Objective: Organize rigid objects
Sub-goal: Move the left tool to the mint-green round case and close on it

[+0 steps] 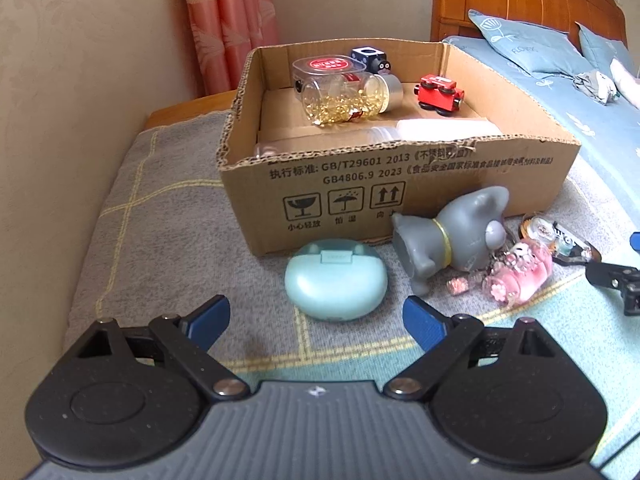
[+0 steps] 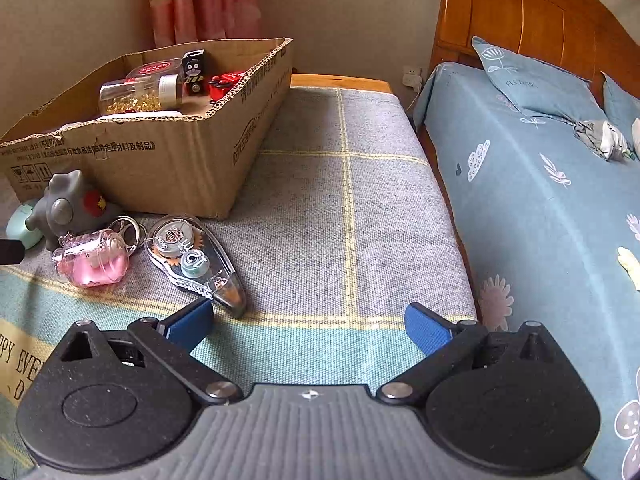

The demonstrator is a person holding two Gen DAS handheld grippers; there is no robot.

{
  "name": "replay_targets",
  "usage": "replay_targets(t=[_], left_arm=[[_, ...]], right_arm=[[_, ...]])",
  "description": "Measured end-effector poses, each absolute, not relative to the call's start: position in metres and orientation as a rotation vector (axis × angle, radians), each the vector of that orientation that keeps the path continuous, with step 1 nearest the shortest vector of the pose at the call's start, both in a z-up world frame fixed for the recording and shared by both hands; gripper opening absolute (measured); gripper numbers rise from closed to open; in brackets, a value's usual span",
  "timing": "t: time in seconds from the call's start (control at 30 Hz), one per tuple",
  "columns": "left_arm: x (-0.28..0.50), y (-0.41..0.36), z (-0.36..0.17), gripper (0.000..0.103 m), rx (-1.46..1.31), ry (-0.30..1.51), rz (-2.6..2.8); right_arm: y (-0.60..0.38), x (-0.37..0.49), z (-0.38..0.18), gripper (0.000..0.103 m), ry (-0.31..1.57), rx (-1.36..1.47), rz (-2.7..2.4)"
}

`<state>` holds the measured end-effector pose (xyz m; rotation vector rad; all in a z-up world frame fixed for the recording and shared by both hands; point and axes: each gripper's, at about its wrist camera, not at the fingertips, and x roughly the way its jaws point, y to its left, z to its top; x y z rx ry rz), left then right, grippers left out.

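Observation:
A cardboard box (image 1: 400,184) (image 2: 168,168) stands on the grey checked cloth. It holds a clear jar of gold bits (image 1: 344,100), a red toy wagon (image 1: 440,94) and a dark blue toy (image 1: 370,58). In front of it lie a teal case (image 1: 334,280), a grey cat figure (image 1: 452,236) on its side, a pink keychain bottle (image 1: 520,276) (image 2: 94,262) and a correction tape (image 2: 192,256). My left gripper (image 1: 316,320) is open and empty just short of the teal case. My right gripper (image 2: 310,326) is open and empty, right of the correction tape.
A bed with a blue patterned sheet (image 2: 540,208) and pillows (image 2: 532,84) runs along the right, with a wooden headboard (image 2: 540,12). A wall and pink curtain (image 1: 232,28) stand behind the box. The right gripper's dark tip (image 1: 616,280) shows at the left view's right edge.

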<state>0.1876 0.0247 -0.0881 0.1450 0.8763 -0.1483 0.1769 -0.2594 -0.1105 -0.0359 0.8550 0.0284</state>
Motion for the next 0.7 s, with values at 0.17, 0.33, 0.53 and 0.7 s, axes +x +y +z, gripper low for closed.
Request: replay_targets(t=[0.17, 0.33, 0.53, 0.7], left_arm=[[0.199, 0.024, -0.099, 0.091, 0.169, 0.853, -0.147], [0.204, 0.026, -0.100, 0.086, 0.140, 0.850, -0.173], [0.204, 0.026, -0.099, 0.079, 0.139, 0.845, -0.203], [0.205, 0.024, -0.098, 0.070, 0.138, 0.847, -0.233]], right_arm=[[-0.253, 0.168, -0.110, 0.103, 0.847, -0.059, 0.076], [-0.259, 0.178, -0.111, 0.103, 0.830, -0.045, 0.045], [-0.267, 0.193, -0.112, 0.103, 0.819, -0.015, -0.027], [-0.271, 0.203, -0.112, 0.103, 0.813, -0.007, -0.044]])
